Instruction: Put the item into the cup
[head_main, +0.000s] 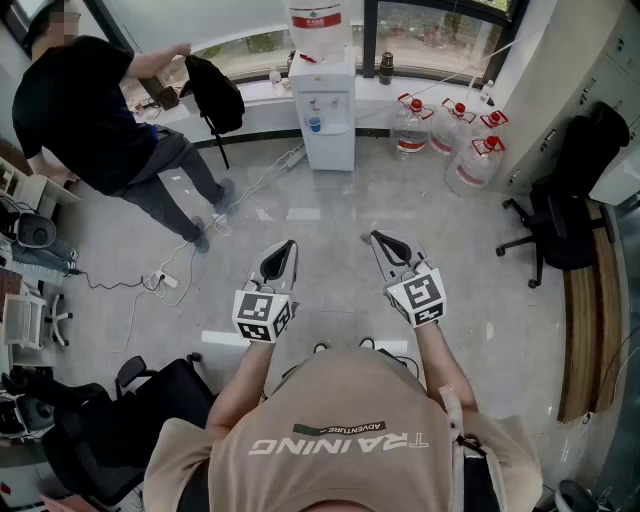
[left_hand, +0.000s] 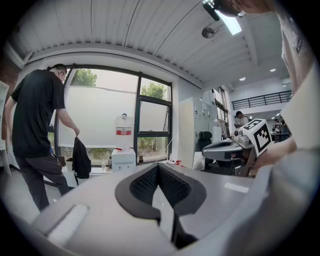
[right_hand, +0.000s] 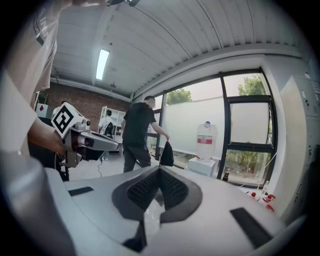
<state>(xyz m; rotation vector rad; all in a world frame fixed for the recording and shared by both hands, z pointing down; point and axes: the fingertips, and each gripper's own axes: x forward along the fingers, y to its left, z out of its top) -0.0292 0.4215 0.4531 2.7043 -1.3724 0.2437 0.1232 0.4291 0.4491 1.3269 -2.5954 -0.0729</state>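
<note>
No cup and no item to put in it show in any view. I hold both grippers out level in front of my chest, over the grey floor. The left gripper (head_main: 288, 247) is shut, its black pads (left_hand: 145, 184) meeting at the tip with nothing between them. The right gripper (head_main: 378, 239) is shut and empty as well, pads (right_hand: 172, 189) pressed together. Each gripper's marker cube shows in the other's view: the right cube (left_hand: 259, 135) and the left cube (right_hand: 65, 120).
A person in black (head_main: 90, 110) stands at the far left by the window holding a black bag (head_main: 215, 92). A water dispenser (head_main: 324, 100) and large water bottles (head_main: 450, 135) line the window wall. Cables (head_main: 160, 280) and office chairs (head_main: 560, 230) surround me.
</note>
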